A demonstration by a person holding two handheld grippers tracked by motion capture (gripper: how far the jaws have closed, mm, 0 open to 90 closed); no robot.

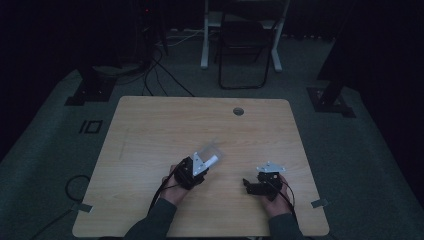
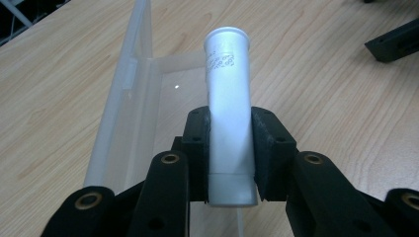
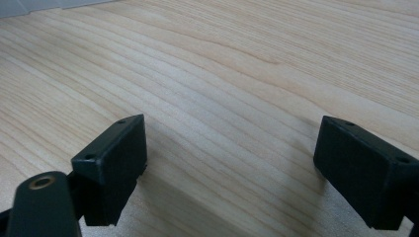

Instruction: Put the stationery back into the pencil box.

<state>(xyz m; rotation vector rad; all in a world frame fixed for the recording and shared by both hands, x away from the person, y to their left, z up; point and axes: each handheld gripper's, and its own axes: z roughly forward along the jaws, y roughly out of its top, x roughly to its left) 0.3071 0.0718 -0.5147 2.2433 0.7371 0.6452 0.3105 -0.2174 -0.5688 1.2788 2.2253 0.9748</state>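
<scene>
My left gripper [image 2: 230, 148] is shut on a white tube [image 2: 227, 98] with a flared rim and small printed text; both pads press its lower half. The tube points away from me, tilted over a clear plastic box [image 2: 133, 98] lying on the table. In the high view the left gripper [image 1: 202, 167] sits near the table's middle front with the tube [image 1: 213, 160] sticking out toward the clear box [image 1: 212, 149]. My right gripper [image 3: 230, 168] is open, its jaws wide apart over bare wood. In the high view the right gripper [image 1: 247, 184] points left.
The wooden table [image 1: 165, 125] has a round cable hole [image 1: 238, 111] near its back edge. A chair [image 1: 244, 45] and stand legs are on the dark floor behind. A black part of the other gripper [image 2: 395, 39] shows at the upper right of the left gripper view.
</scene>
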